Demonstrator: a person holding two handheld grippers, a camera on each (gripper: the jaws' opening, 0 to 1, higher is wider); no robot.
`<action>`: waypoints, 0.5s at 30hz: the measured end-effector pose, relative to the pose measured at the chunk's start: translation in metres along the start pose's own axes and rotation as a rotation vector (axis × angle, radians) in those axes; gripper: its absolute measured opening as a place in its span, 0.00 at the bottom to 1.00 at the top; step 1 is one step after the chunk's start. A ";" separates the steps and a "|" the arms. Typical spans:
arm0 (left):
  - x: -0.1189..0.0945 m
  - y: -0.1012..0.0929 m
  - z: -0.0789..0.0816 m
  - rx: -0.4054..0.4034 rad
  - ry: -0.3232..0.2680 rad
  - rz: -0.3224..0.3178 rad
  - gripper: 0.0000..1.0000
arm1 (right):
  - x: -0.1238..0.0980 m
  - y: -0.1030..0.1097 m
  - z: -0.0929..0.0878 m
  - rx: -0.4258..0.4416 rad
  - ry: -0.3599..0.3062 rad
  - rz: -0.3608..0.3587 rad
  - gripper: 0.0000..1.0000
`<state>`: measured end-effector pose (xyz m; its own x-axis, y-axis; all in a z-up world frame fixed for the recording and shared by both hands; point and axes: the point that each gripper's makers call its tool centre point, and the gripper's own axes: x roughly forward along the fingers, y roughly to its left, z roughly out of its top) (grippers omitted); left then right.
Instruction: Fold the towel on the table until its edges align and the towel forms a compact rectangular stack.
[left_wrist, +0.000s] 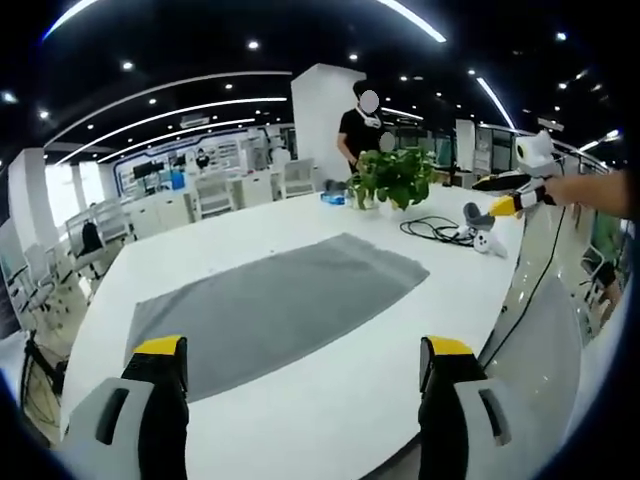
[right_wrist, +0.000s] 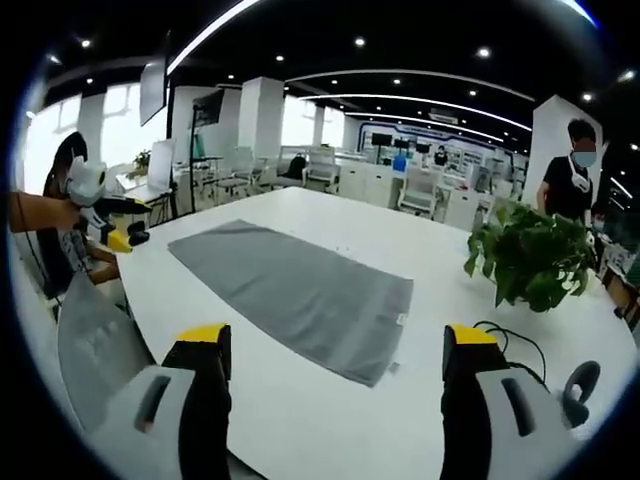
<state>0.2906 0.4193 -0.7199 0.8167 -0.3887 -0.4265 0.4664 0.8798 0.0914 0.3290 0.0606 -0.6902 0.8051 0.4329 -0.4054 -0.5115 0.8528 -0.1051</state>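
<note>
A flat grey towel (left_wrist: 270, 305) lies unfolded on the glossy white tabletop (left_wrist: 330, 400). Both grippers' yellow-tipped fingers (left_wrist: 160, 347) are spread wide, grasping nothing.

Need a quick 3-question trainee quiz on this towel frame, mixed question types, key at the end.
1. True or false: the grey towel already lies folded in half on the white table.
2. What stands beside the potted plant, nearer the right gripper? A) black cable B) laptop C) mug
3. How do the left gripper jaws stand?

Key:
1. False: it lies spread flat, a single layer.
2. A, the coiled black cable.
3. Open, apart, holding nothing, short of the towel's edge.
</note>
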 end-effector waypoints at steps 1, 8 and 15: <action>0.001 -0.003 0.001 0.003 -0.002 -0.014 0.99 | 0.000 -0.002 0.002 -0.002 -0.002 -0.009 0.87; 0.014 -0.015 0.004 0.029 0.001 -0.080 0.98 | 0.000 -0.011 0.013 -0.050 0.002 -0.048 0.84; 0.029 -0.038 0.024 0.053 -0.016 -0.113 0.97 | 0.006 -0.026 0.029 -0.073 -0.030 -0.026 0.81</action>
<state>0.3047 0.3682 -0.7143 0.7628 -0.4895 -0.4225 0.5731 0.8144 0.0913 0.3558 0.0495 -0.6637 0.8265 0.4201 -0.3748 -0.5097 0.8410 -0.1813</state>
